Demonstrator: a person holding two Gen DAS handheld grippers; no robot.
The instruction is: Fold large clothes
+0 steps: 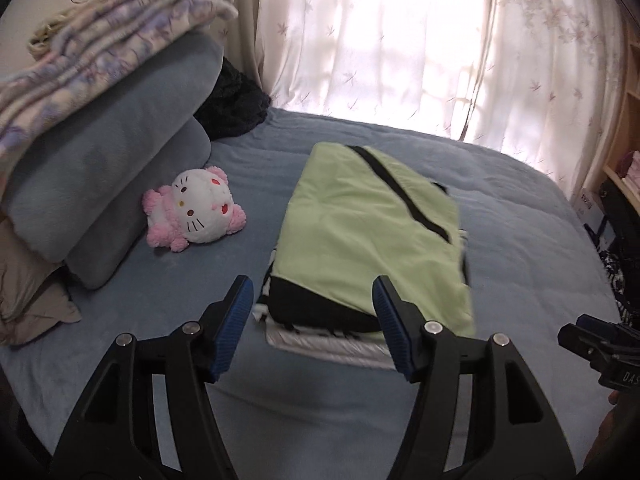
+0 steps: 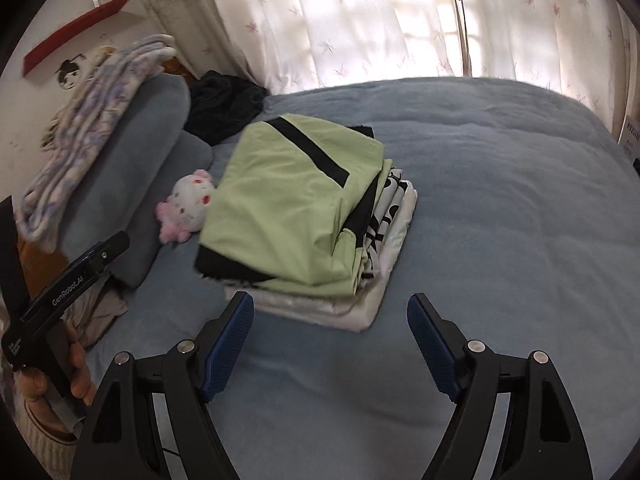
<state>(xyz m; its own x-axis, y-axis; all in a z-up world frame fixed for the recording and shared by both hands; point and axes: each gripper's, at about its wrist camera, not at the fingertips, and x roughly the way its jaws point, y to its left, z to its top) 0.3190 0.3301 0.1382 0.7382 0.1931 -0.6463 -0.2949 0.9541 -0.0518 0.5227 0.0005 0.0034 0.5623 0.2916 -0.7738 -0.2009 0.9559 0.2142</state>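
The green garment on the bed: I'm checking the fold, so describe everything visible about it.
The green garment is pale lime, of thin smooth fabric, with a black diagonal stripe and black panels at its near edge. It lies folded into a flat, slightly rumpled rectangle on top of a folded white and black-patterned garment, on the blue bedcover. Neither claw touches it.

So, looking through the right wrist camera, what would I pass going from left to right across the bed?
Stacked blue pillows → pink and white plush toy → pile of folded clothes with a green garment on top → bare blue bedspread.
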